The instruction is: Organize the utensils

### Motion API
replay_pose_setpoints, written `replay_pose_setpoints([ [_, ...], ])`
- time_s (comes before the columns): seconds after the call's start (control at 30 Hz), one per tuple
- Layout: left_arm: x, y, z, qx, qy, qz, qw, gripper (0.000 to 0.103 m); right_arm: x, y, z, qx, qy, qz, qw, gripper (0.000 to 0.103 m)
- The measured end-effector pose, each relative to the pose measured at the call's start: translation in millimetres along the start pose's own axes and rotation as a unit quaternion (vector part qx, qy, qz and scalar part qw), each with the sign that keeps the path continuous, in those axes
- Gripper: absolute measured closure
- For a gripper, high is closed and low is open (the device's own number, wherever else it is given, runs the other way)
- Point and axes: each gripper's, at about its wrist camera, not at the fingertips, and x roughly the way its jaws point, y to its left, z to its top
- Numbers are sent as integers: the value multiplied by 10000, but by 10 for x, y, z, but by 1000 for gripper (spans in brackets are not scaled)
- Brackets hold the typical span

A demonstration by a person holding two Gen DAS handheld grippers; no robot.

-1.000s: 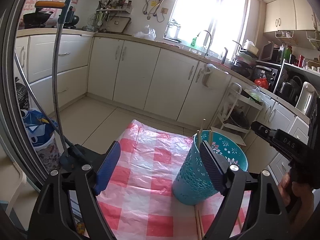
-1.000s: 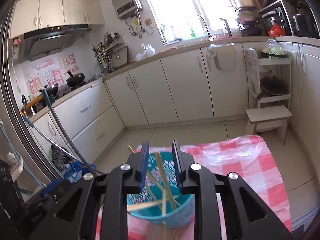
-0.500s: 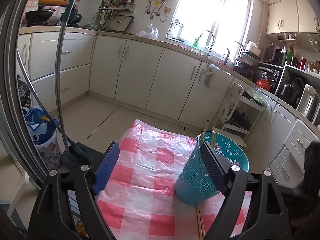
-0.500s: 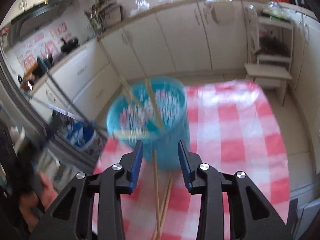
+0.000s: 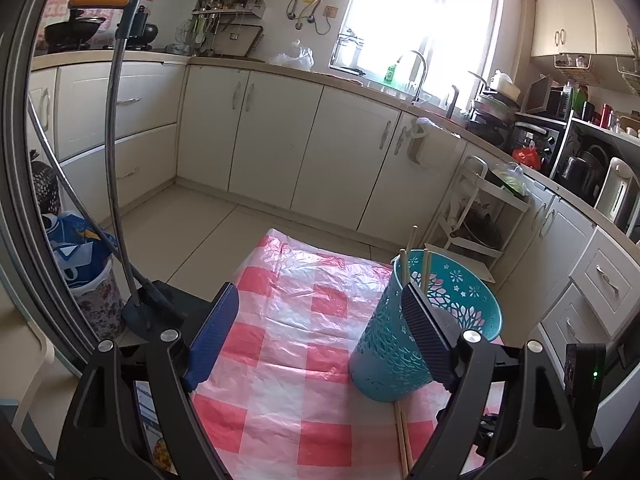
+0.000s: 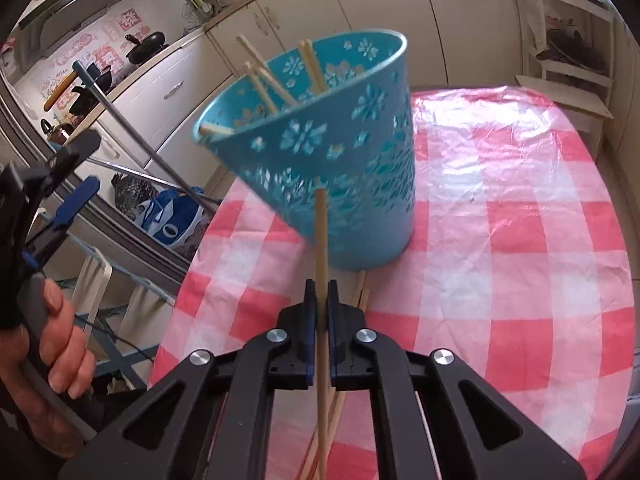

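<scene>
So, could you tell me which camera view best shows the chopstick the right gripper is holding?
The right wrist view: the chopstick runs between the shut right gripper, its tip against the blue basket. The left wrist view shows only loose chopsticks lying beside the basket; the grip is not visible there.

The tall teal openwork plastic basket (image 6: 340, 152) has a smooth, slightly glossy wall pierced with flower cut-outs. The pale, matt wooden chopstick (image 6: 321, 248) looks smooth and unvarnished, like the chopsticks inside the basket (image 6: 260, 80). The red-and-white checked plastic table cover (image 6: 520, 240) is thin, creased and shiny. The right gripper (image 6: 319, 304) is matt black plastic with blue ribbed pads and bright metal screws.
</scene>
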Motion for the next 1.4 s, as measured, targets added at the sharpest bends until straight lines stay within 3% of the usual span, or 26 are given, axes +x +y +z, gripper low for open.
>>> replay_pose_setpoints([
  [0.17, 11, -22, -16, 55, 46, 21, 10000, 23, -102, -7, -71, 242, 41, 223, 9995, 97],
  [0.27, 12, 8, 2, -16, 39, 40, 10000, 23, -419, 155, 11, 60, -358, 325, 9988, 97],
  [0.37, 12, 9, 2, -48, 45, 36, 10000, 23, -887, 321, 290, -63, -1039, 540, 9931, 97],
  [0.47, 14, -13, -3, -9, 49, 32, 10000, 23, -1308, 472, 647, -171, -1882, 524, 9806, 97],
  [0.53, 14, -16, -3, -6, 53, 36, 10000, 23, -1491, 553, 876, -249, -2554, 351, 9659, 97],
  [0.63, 9, -6, -3, -29, 54, 37, 10000, 23, -1483, 606, 1148, -271, -3413, -68, 9395, 97],
  [0.7, 9, 1, 3, -33, 53, 43, 10000, 23, -1295, 614, 1250, -331, -3632, -520, 9297, 97],
  [0.8, 9, 9, 3, -34, 56, 50, 10000, 23, -820, 565, 1291, -386, -3367, -990, 9356, 97],
  [0.93, -12, 45, 24, -55, 47, 30, 10000, 23, -472, 419, 1092, -262, -2887, -1048, 9513, 80],
  [1.2, -77, 49, 39, 15, -64, 76, 9999, 23, -783, 454, 247, -264, -2747, -670, 9588, 70],
  [1.4, -133, 16, 23, 122, -144, 108, 9998, 22, -651, 419, -488, -166, -1920, -644, 9791, 70],
])
